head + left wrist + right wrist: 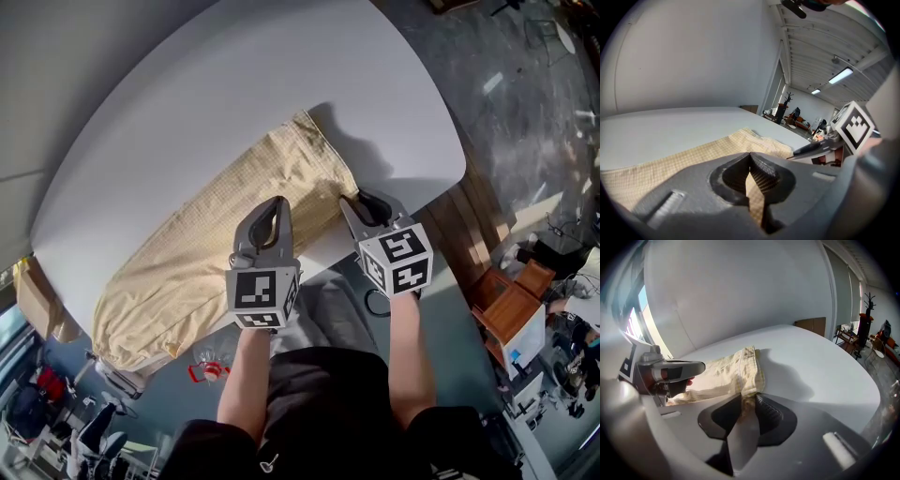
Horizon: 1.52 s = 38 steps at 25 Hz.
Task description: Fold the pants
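Starting at the left of the head view, the pants [211, 239] are lying flat on the white table [281, 75]; they are running diagonally from the table's lower-left edge up toward its middle. Moving right, the left gripper [279, 204] is resting over the near long edge of the pants, with its marker cube [262, 295] facing up at the camera. In the left gripper view its jaws are meeting at the tips and pinching the checked cloth; a strip of the pants [693, 157] is showing between the pads, and the table [670, 126] is stretching away behind. Just beside it to the right, the right gripper [361, 202] is sitting at the right-hand corner of the pants, close to the table's near edge. In the right gripper view its jaws are clamping the seamed corner of the pants [729, 371] at the tips; the cloth is bunching slightly there, while bare table [801, 357] is lying to the right.
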Motion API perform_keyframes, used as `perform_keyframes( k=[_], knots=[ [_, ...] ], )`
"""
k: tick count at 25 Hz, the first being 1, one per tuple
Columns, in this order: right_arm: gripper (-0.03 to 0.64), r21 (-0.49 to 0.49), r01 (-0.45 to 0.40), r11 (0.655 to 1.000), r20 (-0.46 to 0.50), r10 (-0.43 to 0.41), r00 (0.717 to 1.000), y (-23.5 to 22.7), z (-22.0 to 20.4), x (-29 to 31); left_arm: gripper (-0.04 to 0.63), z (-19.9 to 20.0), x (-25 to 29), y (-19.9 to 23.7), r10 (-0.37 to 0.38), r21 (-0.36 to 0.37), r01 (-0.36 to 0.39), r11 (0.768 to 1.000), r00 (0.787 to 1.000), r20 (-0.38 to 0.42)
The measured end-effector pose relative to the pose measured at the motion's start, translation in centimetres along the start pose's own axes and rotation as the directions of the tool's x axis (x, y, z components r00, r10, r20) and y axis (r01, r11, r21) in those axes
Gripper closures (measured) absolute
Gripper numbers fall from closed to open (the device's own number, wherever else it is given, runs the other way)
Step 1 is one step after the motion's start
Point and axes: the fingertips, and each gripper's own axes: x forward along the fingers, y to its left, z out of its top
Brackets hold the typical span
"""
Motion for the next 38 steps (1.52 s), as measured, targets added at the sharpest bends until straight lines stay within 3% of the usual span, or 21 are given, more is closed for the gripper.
perform_keyframes(
  k=[8,20,23,29,38],
  knots=[
    [0.531,0.076,-0.013,0.997,0.068,0.008,0.998,-1.4,1.0,-0.8,0.591,0.1,1.2,-1.4,-0.018,0.018,0.018,1.0,1.0,-0.015],
    [0.531,0.151,0.137,0.979,0.089,-0.152,0.984,-10.4,-1.4,-6.8,0.591,1.1,4.0,-8.5,-0.123,0.048,0.123,0.991,0.992,0.006],
    [0.531,0.167,0.134,0.977,0.145,-0.159,0.977,-11.2,-1.0,-9.6,0.591,1.8,2.7,-10.1,-0.134,0.051,0.132,0.99,0.991,0.03],
    [0.535,0.105,0.094,0.99,0.291,-0.121,0.949,-7.4,3.8,-12.7,0.591,3.7,-2.3,-7.8,-0.077,0.025,0.075,0.997,0.991,0.108],
    [0.535,-0.064,0.053,0.997,0.389,-0.024,0.921,3.6,10.0,-14.4,0.591,3.1,-14.1,0.4,0.107,-0.118,-0.082,0.99,0.971,0.215]
  ],
)
